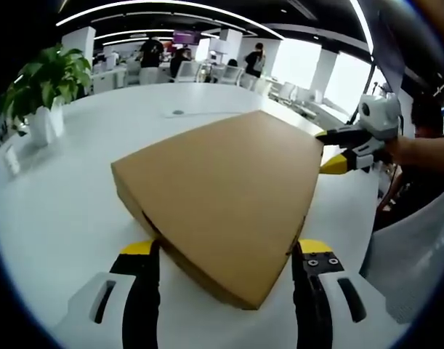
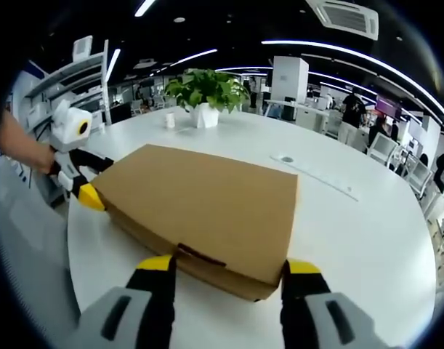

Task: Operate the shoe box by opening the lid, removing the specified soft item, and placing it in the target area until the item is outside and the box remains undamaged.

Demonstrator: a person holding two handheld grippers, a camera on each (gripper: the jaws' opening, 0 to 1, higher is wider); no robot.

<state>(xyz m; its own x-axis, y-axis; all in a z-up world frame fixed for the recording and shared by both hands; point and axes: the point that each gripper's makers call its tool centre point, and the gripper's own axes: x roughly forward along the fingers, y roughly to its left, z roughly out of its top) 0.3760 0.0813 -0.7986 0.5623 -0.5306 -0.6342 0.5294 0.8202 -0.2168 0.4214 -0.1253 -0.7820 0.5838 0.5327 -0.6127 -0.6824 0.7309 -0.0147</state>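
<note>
A closed brown cardboard shoe box lies flat on the white table. My left gripper is open, its yellow-tipped jaws standing on either side of the box's near corner. The right gripper comes in from the right at the box's far corner. In the right gripper view the box shows its lid seam and a dark tab along the near side. My right gripper is open, with that near side between its jaws. The left gripper sits at the box's left corner. The box's contents are hidden.
A potted plant in a white pot stands at the table's far left; in the right gripper view the plant is behind the box. A person's hand holds the right gripper. The table edge runs close by. People and chairs fill the background.
</note>
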